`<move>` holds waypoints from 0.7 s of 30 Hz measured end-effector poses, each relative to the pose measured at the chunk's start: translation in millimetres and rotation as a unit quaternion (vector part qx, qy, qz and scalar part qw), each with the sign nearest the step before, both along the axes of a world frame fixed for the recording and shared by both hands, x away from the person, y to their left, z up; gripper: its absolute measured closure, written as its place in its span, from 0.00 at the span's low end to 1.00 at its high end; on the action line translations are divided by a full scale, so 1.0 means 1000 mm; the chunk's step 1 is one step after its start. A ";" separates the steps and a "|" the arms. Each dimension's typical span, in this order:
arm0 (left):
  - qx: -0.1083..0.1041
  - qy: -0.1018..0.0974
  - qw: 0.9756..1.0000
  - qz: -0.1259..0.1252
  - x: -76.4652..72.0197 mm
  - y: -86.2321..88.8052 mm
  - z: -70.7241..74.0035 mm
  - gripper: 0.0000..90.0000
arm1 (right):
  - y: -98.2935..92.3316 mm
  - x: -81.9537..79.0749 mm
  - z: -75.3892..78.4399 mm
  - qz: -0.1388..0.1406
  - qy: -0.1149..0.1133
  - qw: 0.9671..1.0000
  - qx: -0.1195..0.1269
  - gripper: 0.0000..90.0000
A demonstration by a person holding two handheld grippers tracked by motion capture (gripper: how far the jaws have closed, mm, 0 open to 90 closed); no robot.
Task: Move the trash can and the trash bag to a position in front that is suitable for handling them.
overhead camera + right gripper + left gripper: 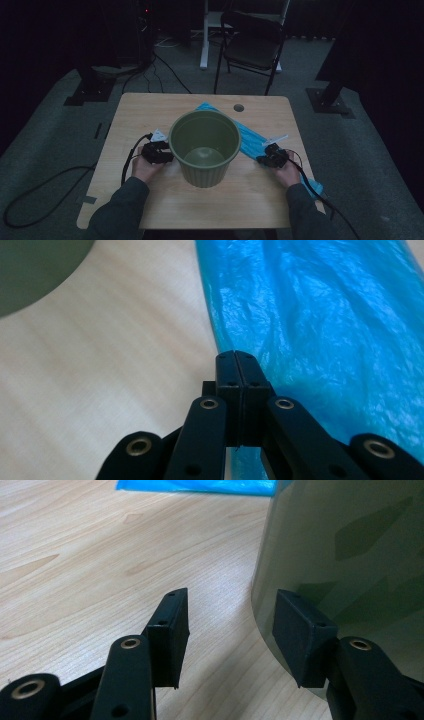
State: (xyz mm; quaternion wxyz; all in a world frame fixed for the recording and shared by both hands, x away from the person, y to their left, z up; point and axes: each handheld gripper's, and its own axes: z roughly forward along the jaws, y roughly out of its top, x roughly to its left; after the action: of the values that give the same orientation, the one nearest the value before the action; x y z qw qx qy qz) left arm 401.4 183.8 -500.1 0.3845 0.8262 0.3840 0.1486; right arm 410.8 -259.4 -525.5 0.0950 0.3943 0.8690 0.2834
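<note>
A: Looking at the high view, where is the bin?

B: Centre of the frame, upright on the bench, with the blue bag lying behind it and running to the lower right.

A: And the left hand-held gripper?

B: Just left of the bin, jaws apart; in its own view one pad lies against the bin wall, the other stands clear.

A: The right hand-held gripper?

B: Jaws together at the bag's edge; whether film is pinched, I cannot tell.
</note>
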 end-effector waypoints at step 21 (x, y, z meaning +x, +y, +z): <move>-0.009 -0.002 1.000 0.003 -0.001 0.001 0.000 0.55 | 0.001 -0.072 0.010 0.045 -0.009 0.999 -0.007 0.74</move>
State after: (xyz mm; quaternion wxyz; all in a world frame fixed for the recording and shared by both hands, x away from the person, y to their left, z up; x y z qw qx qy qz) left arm 400.3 184.6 -499.8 0.3924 0.8210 0.3874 0.1482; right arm 338.7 -258.5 -515.4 0.0928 0.3518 0.8868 0.2850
